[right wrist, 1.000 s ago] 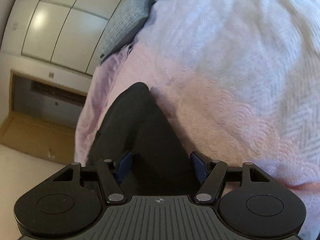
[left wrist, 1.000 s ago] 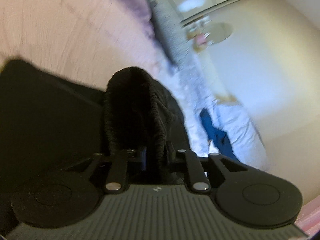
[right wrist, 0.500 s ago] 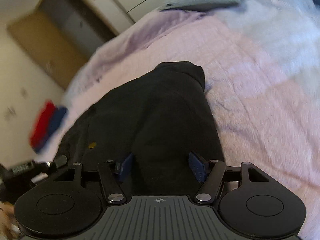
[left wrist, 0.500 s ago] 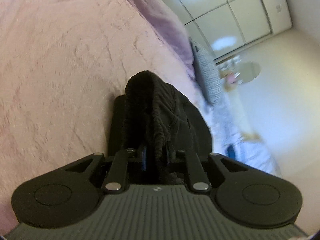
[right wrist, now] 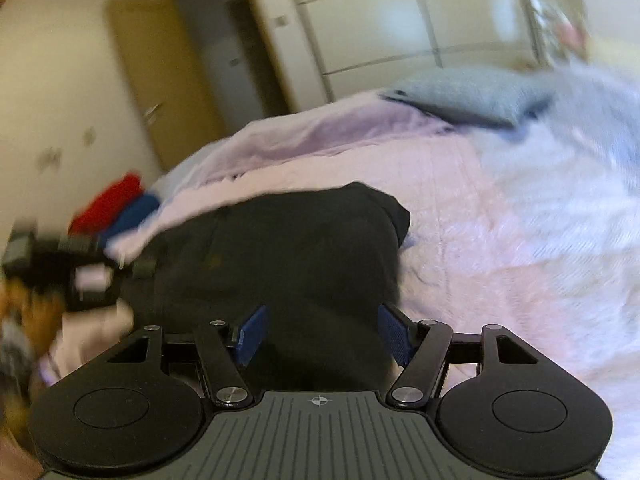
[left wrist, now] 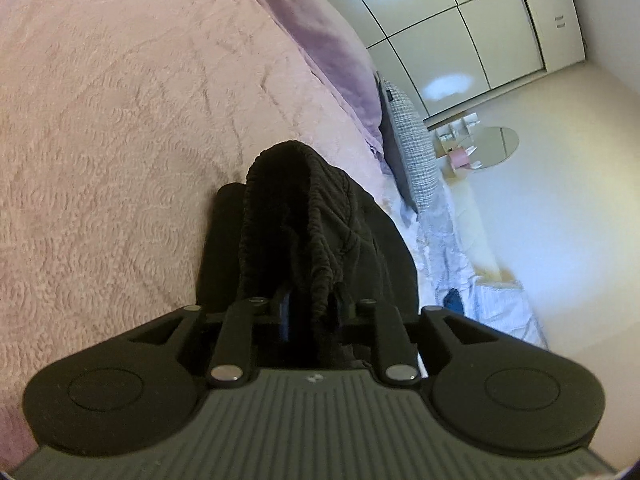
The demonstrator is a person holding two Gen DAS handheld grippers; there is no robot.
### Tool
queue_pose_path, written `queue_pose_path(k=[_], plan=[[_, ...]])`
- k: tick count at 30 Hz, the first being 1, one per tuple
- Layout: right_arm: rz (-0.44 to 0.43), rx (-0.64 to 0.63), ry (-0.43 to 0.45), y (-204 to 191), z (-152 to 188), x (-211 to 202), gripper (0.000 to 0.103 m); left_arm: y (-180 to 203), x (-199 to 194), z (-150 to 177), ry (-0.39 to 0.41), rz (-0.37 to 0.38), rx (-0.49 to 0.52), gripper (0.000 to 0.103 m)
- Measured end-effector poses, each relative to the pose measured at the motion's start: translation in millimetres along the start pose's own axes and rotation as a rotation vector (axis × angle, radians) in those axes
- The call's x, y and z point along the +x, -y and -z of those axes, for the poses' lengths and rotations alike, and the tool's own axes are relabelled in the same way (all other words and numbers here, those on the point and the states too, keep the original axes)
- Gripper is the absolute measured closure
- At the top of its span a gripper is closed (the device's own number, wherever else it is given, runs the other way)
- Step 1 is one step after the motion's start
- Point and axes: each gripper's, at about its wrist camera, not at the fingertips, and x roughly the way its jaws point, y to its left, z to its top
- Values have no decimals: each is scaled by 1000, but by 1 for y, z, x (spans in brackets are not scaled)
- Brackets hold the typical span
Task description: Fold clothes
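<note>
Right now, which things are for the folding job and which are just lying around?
For the job:
- black garment, lying on the pink bedspread
- left hand-held gripper, shut on its bunched waistband
- right hand-held gripper, open over it

Just lying about:
- grey pillow
- red and blue clothes at the bed's edge
- round mirror
- wardrobe doors

Right wrist view is motion-blurred: the red and blue folded cloth pile (right wrist: 120,204) at the bed edge, the grey textured pillow (right wrist: 468,94) and small stuff by the mirror top right are all smeared, can't make out details. At far left of that view the left hand-held gripper (right wrist: 132,270) is a dark blur w/ a hand (right wrist: 28,312) cut by the frame edge. In left wrist view its blue finger pads (left wrist: 285,314) are mostly buried in the bunched black ribbed-waist garment (left wrist: 304,216), and items on the small round white table (left wrist: 486,148) are too small to tell.
</note>
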Motion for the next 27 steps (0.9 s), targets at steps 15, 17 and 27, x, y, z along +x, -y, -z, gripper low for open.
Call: queue_pose_path(k=[15, 17, 27], plan=[[161, -358, -18, -33, 38, 44, 81, 11, -16, 6, -6, 16, 76, 89], [167, -370, -52, -34, 44, 50, 81, -2, -8, 10, -19, -38, 61, 87], [15, -102, -39, -5, 13, 17, 71, 56, -61, 5, 75, -125, 291, 91]])
